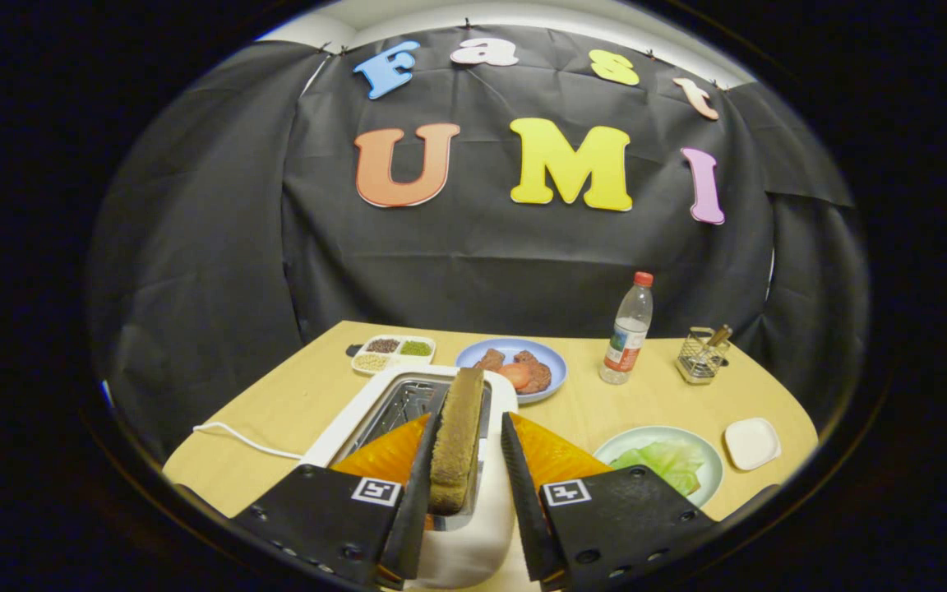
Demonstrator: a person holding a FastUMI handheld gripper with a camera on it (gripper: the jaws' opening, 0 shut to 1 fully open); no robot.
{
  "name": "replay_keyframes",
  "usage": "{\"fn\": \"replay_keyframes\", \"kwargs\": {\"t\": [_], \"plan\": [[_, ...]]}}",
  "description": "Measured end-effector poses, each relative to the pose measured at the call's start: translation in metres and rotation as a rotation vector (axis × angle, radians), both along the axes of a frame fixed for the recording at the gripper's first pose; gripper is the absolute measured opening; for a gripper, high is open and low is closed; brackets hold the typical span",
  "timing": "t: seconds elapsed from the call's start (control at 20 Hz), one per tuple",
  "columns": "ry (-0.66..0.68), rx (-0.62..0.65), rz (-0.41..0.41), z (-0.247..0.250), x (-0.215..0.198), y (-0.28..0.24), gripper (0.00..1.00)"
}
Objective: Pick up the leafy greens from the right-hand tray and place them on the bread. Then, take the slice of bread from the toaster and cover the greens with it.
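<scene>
- A light wooden table fills the lower half of the frame.
- White toaster at lower centre, its white cord trailing left.
- Compartment tray of seeds left of centre, at the back.
- Blue plate with food, centre back.
- Clear bottle, red cap, upright, right of centre.
- Wire holder further right.
- Green plate of leafy greens, lower right.
- Small white dish just beside it.
</scene>
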State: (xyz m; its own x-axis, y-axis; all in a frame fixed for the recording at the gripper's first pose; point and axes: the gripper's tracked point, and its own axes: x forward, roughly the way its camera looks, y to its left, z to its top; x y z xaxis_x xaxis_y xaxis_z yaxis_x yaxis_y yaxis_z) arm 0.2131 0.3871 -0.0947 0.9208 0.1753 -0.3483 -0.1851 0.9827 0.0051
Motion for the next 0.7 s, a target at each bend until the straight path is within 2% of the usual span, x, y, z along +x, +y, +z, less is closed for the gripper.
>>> {"fn": "replay_keyframes", "kwargs": {"t": [0.1, 0.25, 0.3, 0.45, 0.7], "plan": [[0.006, 0.027, -0.004, -0.002, 0.0, 0.004, 0.27], [0.006, 0.014, 0.008, -0.003, -0.005, 0.006, 0.27], [0.004, 0.007, 0.011, -0.003, -0.006, 0.009, 0.17], [-0.006, 0.009, 0.01, 0.0, -0.007, 0.01, 0.16], [0.001, 0.083, 0.005, 0.02, -0.012, 0.007, 0.14]]}}
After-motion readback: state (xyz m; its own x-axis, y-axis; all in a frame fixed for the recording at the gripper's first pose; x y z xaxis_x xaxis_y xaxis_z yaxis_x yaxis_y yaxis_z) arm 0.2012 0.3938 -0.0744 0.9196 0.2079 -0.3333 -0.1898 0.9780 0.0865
